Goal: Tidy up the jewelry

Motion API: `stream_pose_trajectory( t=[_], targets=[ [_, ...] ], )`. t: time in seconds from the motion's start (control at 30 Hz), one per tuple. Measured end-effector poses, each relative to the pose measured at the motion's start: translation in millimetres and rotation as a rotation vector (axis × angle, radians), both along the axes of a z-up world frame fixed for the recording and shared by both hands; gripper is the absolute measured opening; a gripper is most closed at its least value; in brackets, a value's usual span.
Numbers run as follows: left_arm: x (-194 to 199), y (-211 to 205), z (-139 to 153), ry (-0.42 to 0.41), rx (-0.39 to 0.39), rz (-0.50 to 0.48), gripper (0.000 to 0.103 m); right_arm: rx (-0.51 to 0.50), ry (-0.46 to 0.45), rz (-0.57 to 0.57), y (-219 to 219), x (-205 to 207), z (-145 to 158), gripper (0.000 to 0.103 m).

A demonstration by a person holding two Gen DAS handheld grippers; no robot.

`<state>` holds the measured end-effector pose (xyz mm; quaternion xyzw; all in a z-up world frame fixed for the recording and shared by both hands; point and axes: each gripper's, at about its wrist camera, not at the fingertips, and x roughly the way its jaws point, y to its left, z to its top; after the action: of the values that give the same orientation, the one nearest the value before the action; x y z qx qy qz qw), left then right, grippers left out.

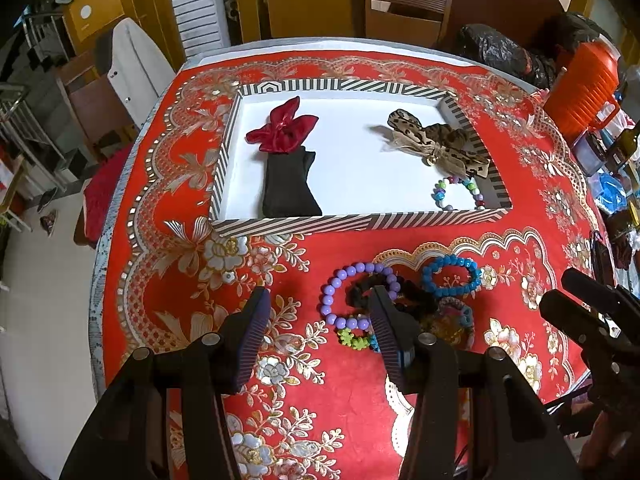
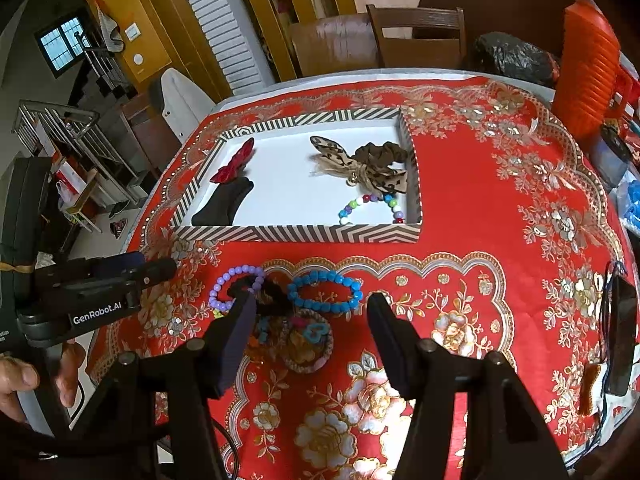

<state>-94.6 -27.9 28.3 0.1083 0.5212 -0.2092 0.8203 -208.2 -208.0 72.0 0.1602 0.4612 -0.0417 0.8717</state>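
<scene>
A striped tray (image 1: 360, 222) (image 2: 300, 234) with a white floor holds a red bow (image 1: 280, 128), a black cloth piece (image 1: 288, 188), a leopard-print bow (image 1: 436, 140) and a multicolour bead bracelet (image 1: 460, 194). In front of it on the red tablecloth lie a purple bead bracelet (image 1: 348, 276) (image 2: 236, 276), a blue bead bracelet (image 1: 452, 276) (image 2: 324, 292), a black scrunchie (image 1: 412, 296) and a woven bangle (image 2: 308, 344). My left gripper (image 1: 319, 290) hovers open over the purple bracelet's left side. Above the blue bracelet and bangle, my right gripper (image 2: 311, 296) is open, gripping nothing.
An orange jug (image 1: 584, 84) and a black plastic bag (image 1: 500, 52) stand at the table's far right. A dark phone-like object (image 2: 622, 332) lies near the right edge. Wooden chairs stand behind the table. The table's left edge drops to the floor.
</scene>
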Motion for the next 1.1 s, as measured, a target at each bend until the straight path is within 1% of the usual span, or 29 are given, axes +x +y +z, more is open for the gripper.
stream_pose_trajectory(
  t=[0.23, 0.33, 0.47, 0.6, 0.67, 0.73, 0.87, 0.97, 1.1],
  targets=[
    [2.7, -0.2, -1.7, 0.015, -0.002, -0.003, 0.035, -0.001, 0.005, 0.007, 0.7, 2.7, -1.5, 0.061],
    [8.9, 6.6, -1.9, 0.039, -0.027, 0.012, 0.035, -0.002, 0.012, 0.005, -1.0, 2.6, -4.0, 0.061],
    [21.1, 23.9, -4.7, 0.102, -0.095, 0.047, 0.035, 0.003, 0.044, -0.004, -7.6, -1.6, -15.3, 0.061],
    [26.2, 32.0, -13.5, 0.153, -0.109, 0.069, 0.035, 0.041, 0.078, -0.018, -15.5, -6.6, -31.2, 0.061],
    [25.7, 31.2, -19.3, 0.182, -0.114, 0.064, 0.035, 0.036, 0.085, -0.016, -16.0, -7.7, -36.3, 0.061],
    [21.5, 27.1, -23.0, 0.195, -0.118, 0.032, 0.035, 0.029, 0.092, -0.013, -17.0, -7.1, -41.5, 0.061],
    [10.6, 11.0, -28.7, 0.195, -0.09, -0.068, 0.035, 0.031, 0.113, -0.02, -21.0, -4.8, -49.0, 0.061],
    [4.2, -5.6, -34.9, 0.184, -0.045, -0.148, 0.035, 0.033, 0.124, -0.024, -25.0, -1.7, -51.3, 0.061],
    [-1.5, -23.6, -41.0, 0.181, -0.007, -0.257, 0.035, 0.04, 0.124, -0.017, -28.1, 2.1, -51.1, 0.061]
  ],
)
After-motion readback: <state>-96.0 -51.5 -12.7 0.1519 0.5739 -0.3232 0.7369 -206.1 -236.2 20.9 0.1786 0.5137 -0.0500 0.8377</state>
